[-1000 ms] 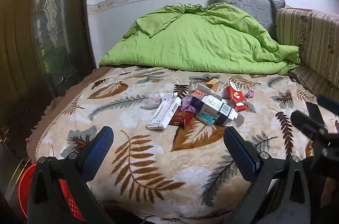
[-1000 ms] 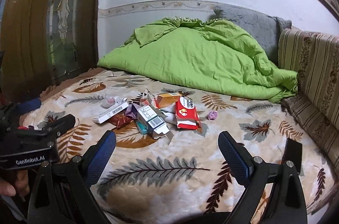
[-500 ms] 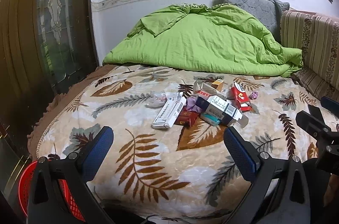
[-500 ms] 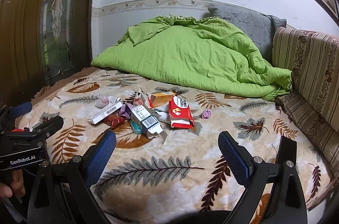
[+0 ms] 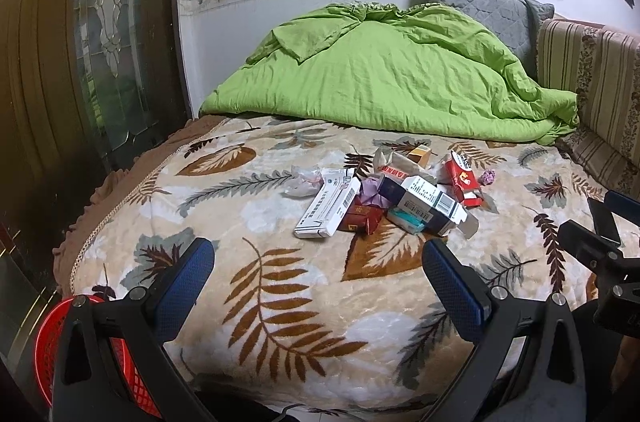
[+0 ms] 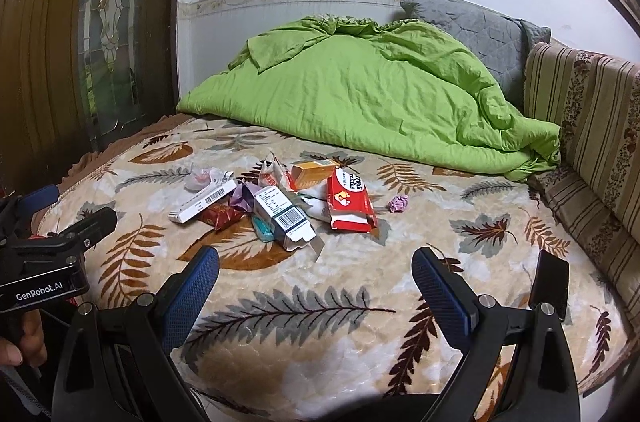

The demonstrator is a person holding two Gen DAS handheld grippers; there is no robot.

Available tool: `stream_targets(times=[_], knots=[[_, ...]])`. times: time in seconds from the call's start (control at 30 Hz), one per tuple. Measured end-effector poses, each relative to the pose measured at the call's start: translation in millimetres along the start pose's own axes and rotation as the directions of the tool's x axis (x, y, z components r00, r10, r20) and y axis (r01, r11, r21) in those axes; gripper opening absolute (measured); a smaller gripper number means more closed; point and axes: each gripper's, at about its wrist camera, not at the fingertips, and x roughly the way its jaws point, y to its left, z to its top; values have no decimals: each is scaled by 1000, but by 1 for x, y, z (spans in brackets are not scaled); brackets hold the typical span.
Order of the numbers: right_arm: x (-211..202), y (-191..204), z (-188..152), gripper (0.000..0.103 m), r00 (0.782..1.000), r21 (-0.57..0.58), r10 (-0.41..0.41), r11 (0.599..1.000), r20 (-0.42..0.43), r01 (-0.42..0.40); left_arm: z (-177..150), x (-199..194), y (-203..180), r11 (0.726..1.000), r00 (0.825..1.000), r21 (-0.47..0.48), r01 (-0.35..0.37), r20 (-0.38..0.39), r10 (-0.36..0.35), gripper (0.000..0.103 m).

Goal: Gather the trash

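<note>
A pile of trash lies mid-bed on the leaf-patterned blanket (image 5: 280,302): a long white box (image 5: 328,208), a dark red packet (image 5: 360,220), a blue-white carton (image 5: 428,202), a red-white box (image 5: 464,178), an orange box (image 6: 314,169), a crumpled tissue (image 5: 302,182) and a small pink ball (image 5: 488,177). The pile also shows in the right wrist view (image 6: 280,206). My left gripper (image 5: 318,276) is open and empty, short of the pile. My right gripper (image 6: 316,280) is open and empty, short of the pile too.
A red mesh basket (image 5: 48,346) stands on the floor at the bed's near left corner. A green quilt (image 5: 392,90) is heaped at the back. A striped cushion (image 6: 592,126) lines the right side. A black phone (image 6: 550,280) lies near the right edge.
Both grippers have pulled back and risen slightly, so the pile sits a little farther off. Both stay open; the trash has not moved.
</note>
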Motion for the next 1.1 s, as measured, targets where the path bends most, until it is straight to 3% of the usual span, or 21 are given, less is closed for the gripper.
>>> stream_targets(times=[1.1], knots=[[23, 6, -2, 96, 998, -5, 41, 999, -46, -41, -6, 15, 11, 999, 999, -37, -25, -27, 24, 103]])
